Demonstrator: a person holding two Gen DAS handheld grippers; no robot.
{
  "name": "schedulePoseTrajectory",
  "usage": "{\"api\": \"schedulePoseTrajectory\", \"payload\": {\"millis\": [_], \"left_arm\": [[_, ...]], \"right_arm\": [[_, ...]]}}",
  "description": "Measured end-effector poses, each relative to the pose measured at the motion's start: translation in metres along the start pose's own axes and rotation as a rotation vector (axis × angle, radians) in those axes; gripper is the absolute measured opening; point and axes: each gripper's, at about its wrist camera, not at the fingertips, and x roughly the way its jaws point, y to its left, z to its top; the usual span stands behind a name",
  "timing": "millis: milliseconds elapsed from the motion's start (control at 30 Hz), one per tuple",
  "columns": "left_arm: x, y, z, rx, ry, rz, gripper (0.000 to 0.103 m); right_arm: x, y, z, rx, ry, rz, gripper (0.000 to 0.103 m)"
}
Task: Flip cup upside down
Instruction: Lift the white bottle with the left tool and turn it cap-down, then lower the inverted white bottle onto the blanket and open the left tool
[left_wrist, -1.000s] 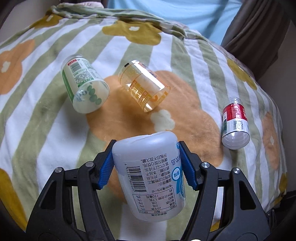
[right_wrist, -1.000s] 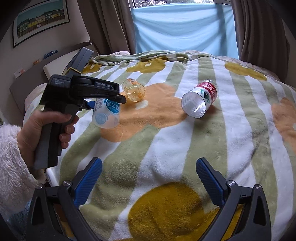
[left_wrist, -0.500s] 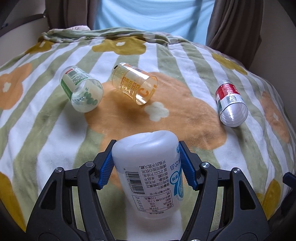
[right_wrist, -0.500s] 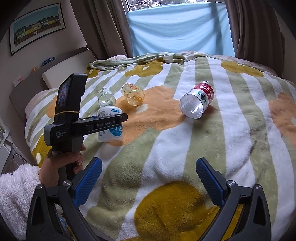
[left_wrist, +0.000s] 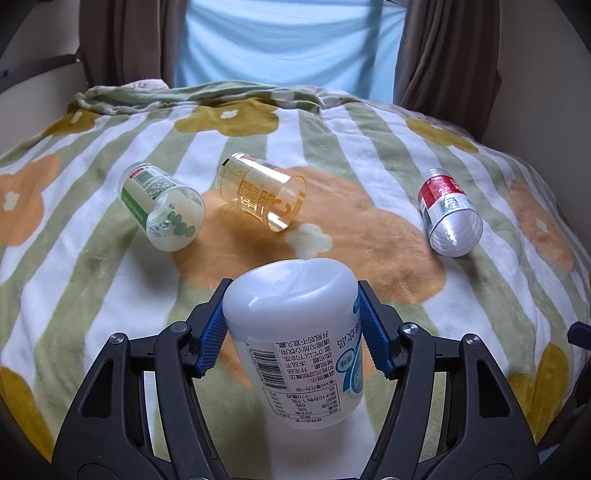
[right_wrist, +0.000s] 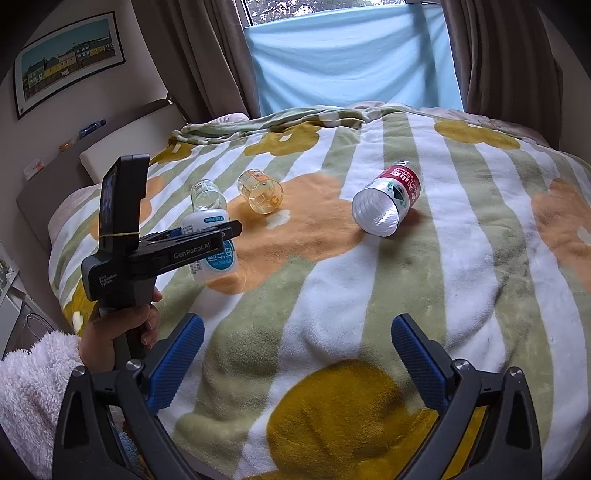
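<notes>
The left hand-held gripper (left_wrist: 291, 325) pinches the white cup (left_wrist: 295, 339) base-up on the bed (left_wrist: 461, 295) — the right hand-held gripper (right_wrist: 297, 360) hangs spread, empty.

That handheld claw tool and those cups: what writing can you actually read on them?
"GenRobot.AI": left claw arm.
"Data Acquisition System": its handle, barely legible.
"C": orange cup.
White cup: upside-down Chinese print and barcode, too small.
Green cup, red cup: labels blurred.

Left wrist view: low, close over striped flower-patterned blanket (left_wrist: 369, 147), facing curtained window. Right wrist view: higher, further back, same heading. Shared: red-labelled clear plastic cup (left_wrist: 448, 218) (right_wrist: 388, 203)
</notes>
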Motion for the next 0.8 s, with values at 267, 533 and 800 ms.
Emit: {"api": "schedulePoseTrajectory", "payload": {"millis": [267, 533, 800], "left_arm": [[-0.011, 0.000, -0.022, -0.011, 0.052, -0.038, 0.062], [-0.022, -0.005, -0.028, 0.029, 0.037, -0.010, 0.103], [-0.031, -0.008, -0.021, 0.070, 0.030, -0.002, 0.103]], "right_arm": [[0.001, 0.002, -0.001, -0.008, 0.004, 0.011, 0.101], [0.004, 0.005, -0.001, -0.011, 0.009, 0.014, 0.101], [0.009, 0.018, 0.000, -0.029, 0.018, 0.016, 0.101]]}}
